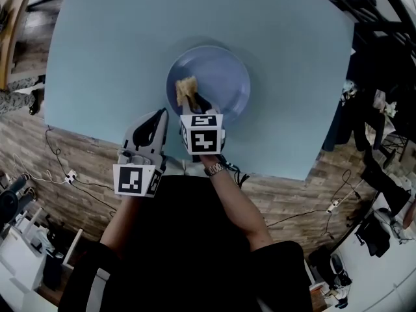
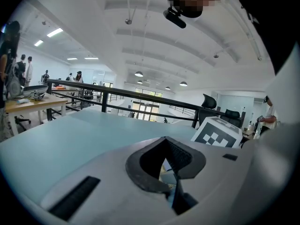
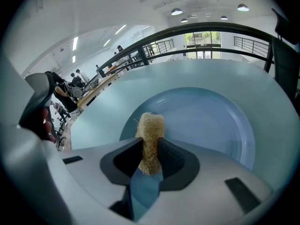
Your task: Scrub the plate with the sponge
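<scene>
Head view: the right gripper (image 1: 193,101) is clenched on the sponge (image 1: 186,91), a tan fibrous pad, over the left part of the blue plate (image 1: 221,83). Whether it presses the glaze I can't tell. The left gripper (image 1: 158,117) hangs just off the plate's near rim, touching nothing. To scrub well: bear down w/ moderate force and sweep small circles from this side across the basin and rim. The plate is unbraced, so it may skate — steadying it w/ the left seems wise.

Left gripper view: jaws together, nothing btwn them, nose tilted up over the table (image 2: 70,139).

Right gripper view: the sponge sticks up out of the pads, the plate's bowl beyond it looking clean.

Surface & room: smooth pale-blue tabletop, bare but for the plate; wood-look floor w/ cables below; an open hall w/ a black railing (image 2: 117,93), ceiling lamps, desks and people far off.
</scene>
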Tool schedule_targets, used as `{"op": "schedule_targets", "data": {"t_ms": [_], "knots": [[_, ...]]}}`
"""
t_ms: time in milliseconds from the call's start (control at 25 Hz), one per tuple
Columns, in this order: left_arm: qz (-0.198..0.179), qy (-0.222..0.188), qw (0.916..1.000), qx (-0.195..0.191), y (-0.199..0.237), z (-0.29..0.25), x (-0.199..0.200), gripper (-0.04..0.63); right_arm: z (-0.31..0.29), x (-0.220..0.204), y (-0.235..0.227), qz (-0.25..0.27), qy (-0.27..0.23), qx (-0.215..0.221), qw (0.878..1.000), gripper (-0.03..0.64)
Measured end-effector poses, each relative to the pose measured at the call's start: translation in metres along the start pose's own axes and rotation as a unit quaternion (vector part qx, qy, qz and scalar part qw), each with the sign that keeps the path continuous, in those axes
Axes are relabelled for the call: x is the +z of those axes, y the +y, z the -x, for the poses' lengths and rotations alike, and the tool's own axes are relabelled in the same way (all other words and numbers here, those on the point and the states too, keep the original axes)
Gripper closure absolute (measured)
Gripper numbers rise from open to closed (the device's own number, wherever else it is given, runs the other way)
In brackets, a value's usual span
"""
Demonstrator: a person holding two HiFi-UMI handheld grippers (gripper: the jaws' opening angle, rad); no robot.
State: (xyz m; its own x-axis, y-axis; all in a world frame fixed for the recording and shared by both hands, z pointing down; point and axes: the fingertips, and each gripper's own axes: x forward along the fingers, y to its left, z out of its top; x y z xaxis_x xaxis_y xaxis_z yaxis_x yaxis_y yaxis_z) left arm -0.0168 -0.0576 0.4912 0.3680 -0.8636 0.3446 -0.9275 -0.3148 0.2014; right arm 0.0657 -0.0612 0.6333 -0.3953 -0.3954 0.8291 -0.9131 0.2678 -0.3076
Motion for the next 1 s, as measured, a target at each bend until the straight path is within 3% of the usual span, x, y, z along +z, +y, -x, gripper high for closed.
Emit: {"op": "schedule_targets", "data": {"t_ms": [1000], "knots": [[-0.011,0.001,0.9995,-0.029,-0.038,-0.005,-0.001,0.594,0.047,-0.015,-0.098,-0.054,-0.011,-0.088,0.995,0.534]]}}
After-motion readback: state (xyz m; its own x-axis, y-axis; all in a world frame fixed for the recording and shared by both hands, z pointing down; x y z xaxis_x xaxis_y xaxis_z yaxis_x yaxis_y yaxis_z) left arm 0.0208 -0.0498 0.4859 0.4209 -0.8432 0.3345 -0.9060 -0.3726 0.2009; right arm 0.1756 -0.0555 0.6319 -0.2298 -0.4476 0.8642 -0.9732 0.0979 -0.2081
